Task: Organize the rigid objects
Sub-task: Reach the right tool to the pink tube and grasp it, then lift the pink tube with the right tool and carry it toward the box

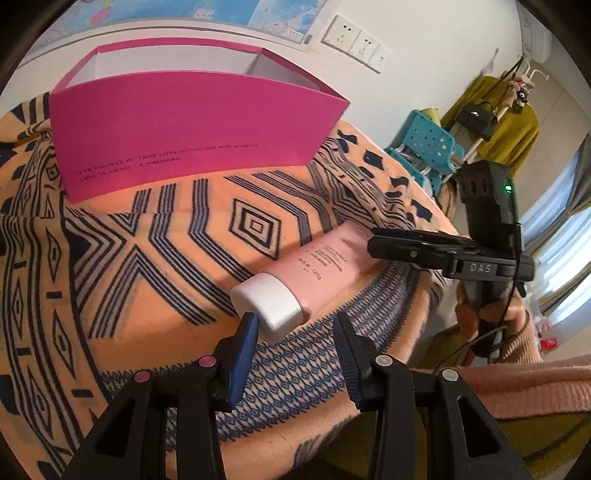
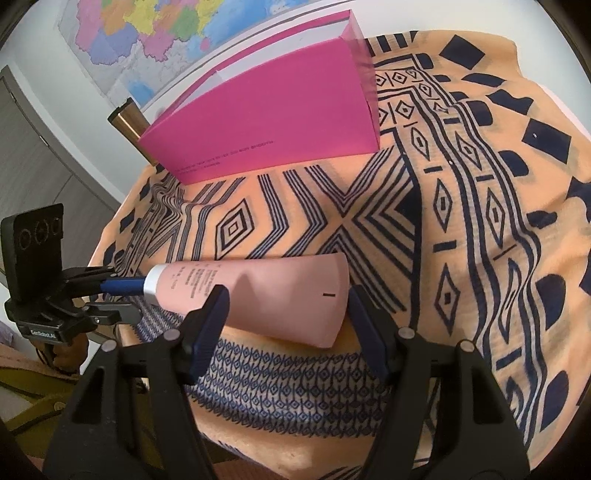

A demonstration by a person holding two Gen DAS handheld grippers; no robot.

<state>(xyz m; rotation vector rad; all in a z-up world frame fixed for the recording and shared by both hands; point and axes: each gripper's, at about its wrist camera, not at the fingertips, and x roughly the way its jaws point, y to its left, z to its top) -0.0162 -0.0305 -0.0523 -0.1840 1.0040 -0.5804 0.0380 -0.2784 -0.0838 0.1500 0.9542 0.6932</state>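
Your left gripper and right gripper, both spread wide, bracket the pink tube lying on the patterned cloth, well short of the magenta box. Pickup looks imminent; next, close squarely and carry it boxward.

Likely a home bedroom: clothes rack, wall map, patterned blanket
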